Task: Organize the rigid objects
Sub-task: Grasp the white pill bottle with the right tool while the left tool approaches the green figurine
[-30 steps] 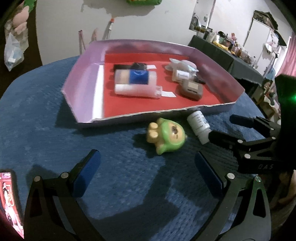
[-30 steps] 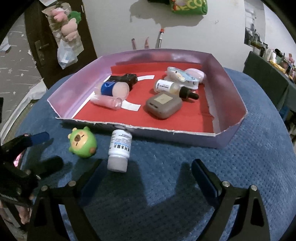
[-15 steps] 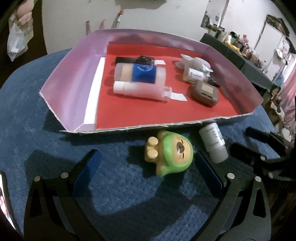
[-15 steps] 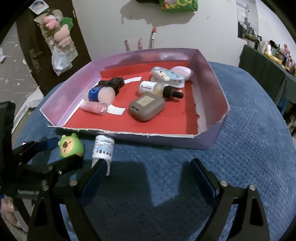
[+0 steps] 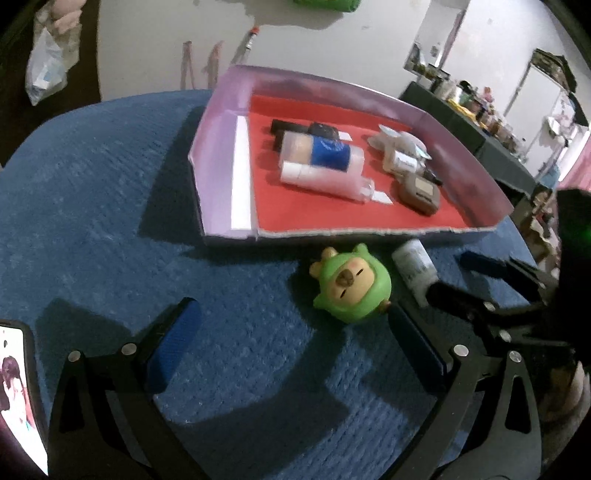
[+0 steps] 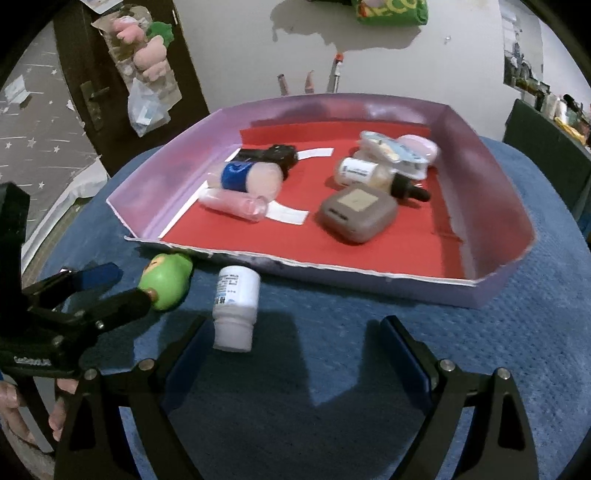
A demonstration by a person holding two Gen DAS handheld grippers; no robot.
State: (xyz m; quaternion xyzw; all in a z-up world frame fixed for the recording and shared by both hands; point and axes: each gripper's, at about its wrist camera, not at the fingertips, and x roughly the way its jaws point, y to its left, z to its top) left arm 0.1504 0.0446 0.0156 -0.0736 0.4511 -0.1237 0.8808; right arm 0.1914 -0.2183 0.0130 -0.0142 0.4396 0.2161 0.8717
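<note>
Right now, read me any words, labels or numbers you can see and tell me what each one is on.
Green bag on the wall: "CO", partly cut off.
White pill bottle: label print too blurred to read.
Dropper bottle in the tray: label unreadable.
Left claw: marking on its body too blurred.

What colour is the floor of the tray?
Red, inside lilac walls; the tray shows best in the right wrist view.

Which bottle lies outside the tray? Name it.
The white pill bottle, lying on its side on the blue cloth beside the green toy; the other bottles lie inside the purple tray.
</note>
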